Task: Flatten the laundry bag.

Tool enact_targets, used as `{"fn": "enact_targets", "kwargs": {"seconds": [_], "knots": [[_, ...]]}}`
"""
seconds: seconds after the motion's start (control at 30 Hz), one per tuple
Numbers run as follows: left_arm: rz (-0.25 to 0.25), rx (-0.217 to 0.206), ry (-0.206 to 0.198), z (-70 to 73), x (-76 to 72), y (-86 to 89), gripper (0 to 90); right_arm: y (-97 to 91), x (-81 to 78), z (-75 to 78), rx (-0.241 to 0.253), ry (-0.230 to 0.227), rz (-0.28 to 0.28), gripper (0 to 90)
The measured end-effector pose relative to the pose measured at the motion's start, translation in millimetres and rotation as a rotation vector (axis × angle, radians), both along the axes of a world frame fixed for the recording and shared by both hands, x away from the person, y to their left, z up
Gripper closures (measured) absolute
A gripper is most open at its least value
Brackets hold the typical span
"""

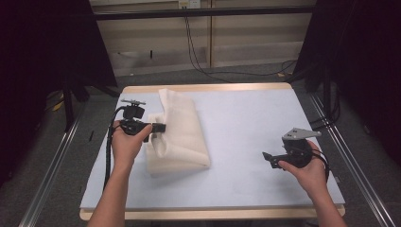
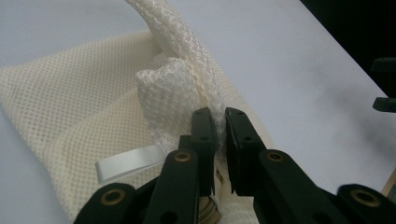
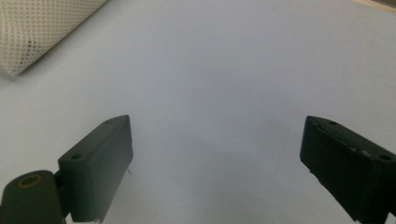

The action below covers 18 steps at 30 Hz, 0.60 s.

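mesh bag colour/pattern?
Cream-white mesh bag, fine open-net weave; shows best in the left gripper view.

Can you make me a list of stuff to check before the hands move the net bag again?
1. Left gripper pinching the net bag: ok, jaws shut on a fold of mesh.
2. Right gripper ready: ok, jaws wide open with nothing between them.
3. Right gripper away from the bag: ok, it sits apart over bare table.
4. Bag fully on the table: ok.
5. Zipper shut: cannot tell.
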<state>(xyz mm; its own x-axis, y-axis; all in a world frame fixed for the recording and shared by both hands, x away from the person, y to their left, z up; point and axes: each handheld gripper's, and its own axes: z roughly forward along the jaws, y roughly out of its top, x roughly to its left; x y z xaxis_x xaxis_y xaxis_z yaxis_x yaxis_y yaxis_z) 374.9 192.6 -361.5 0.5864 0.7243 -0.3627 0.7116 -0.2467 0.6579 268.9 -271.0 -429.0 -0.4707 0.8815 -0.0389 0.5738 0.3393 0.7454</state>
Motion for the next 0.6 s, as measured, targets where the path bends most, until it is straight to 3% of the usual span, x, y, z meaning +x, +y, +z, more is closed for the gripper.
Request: {"fn": "enact_targets", "kwargs": {"seconds": [0.6], "knots": [[-0.034, -0.016, -0.032, 4.7, 6.8, -27.9, 81.7, 1.1, 0.1, 0.0, -0.001, -0.002, 0.011, 8.9]]}}
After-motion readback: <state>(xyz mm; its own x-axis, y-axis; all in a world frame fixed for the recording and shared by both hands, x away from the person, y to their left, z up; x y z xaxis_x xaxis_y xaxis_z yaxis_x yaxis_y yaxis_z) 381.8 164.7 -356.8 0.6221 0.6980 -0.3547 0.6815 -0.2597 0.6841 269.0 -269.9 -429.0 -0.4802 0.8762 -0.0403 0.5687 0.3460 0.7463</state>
